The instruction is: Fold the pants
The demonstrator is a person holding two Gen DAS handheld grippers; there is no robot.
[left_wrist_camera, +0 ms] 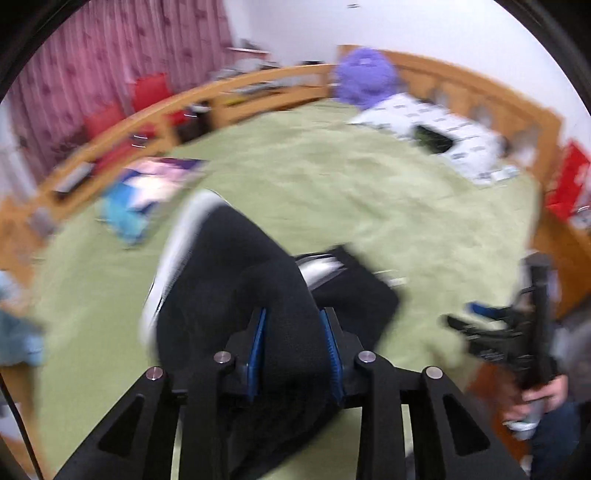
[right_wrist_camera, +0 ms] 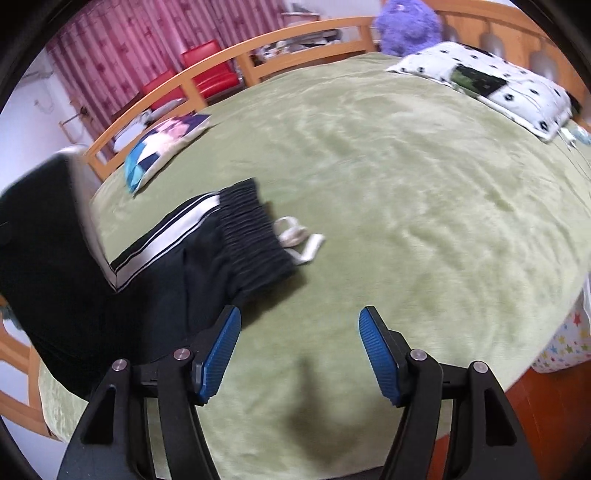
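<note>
a: nearest to me, my left gripper has its blue pads clamped on a thick bunch of the black pants, lifted off the green blanket. the view is smeared, so i can't tell which part of the leg i've got.

b: and the right gripper?

a: right gripper hangs with jaws wide apart over bare blanket, holding nothing. just beyond it the rest of the pants lies flat, ribbed waistband toward the bed's middle, white drawstring spilling out beside it, and one leg rising off to the left.

b: how will it handle?

a: my guess: soft, light, floppy. it'll sag and drape from any single pinch, so i'd take it at the waistband or a hem, where the cloth is doubled and less slippery.

b: counts?

a: one pair of pants, two grippers. further off, two pillows: a picture one at left, a spotted white one at right. one purple plush toy by the wooden rail.
</note>
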